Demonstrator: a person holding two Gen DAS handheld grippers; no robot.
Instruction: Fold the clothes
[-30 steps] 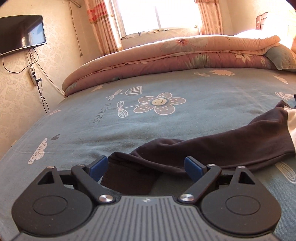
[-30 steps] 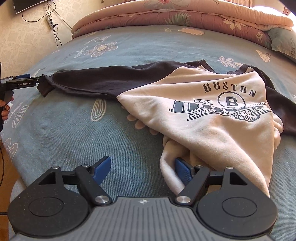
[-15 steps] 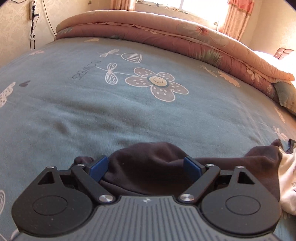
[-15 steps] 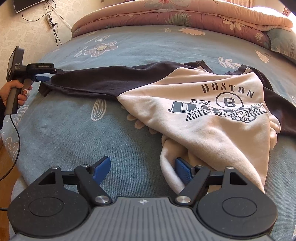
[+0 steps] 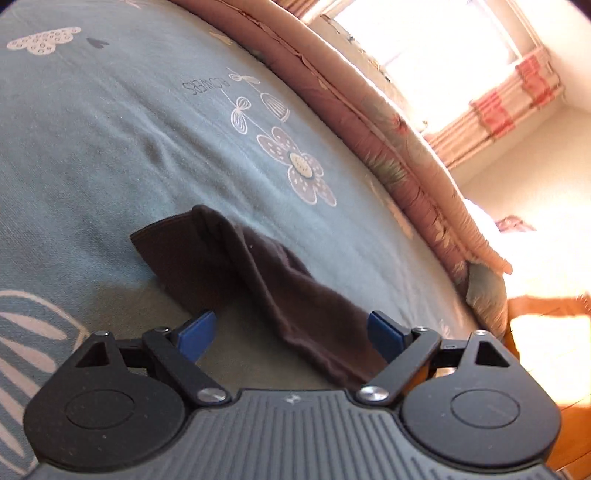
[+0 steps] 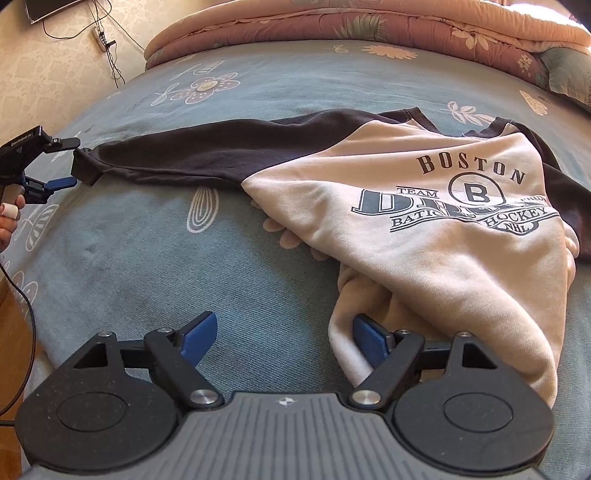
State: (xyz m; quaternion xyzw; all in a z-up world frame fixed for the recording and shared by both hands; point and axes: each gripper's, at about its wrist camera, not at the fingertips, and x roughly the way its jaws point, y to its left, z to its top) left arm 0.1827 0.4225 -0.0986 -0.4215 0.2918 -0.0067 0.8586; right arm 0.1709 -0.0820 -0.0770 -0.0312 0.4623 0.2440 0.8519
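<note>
The left gripper (image 5: 291,328) is standing with its jaws wide apart, straddling the dark sleeve (image 5: 258,273) without pressing it. The right gripper (image 6: 284,332) is opening its jaws; the cream hem of the sweatshirt (image 6: 424,236) is lying against its right pad, not clamped. The sweatshirt is lying on the bed (image 6: 129,258), chest print facing up, collar pointing toward the folded quilt (image 6: 332,22). Its sleeve is stretching out long across the bed, cuff end pointing at the left gripper near the bed's edge. The bedsheet is blue-grey with flower prints. A window (image 5: 424,33) with curtains (image 5: 498,107) is letting in strong sunlight.
</note>
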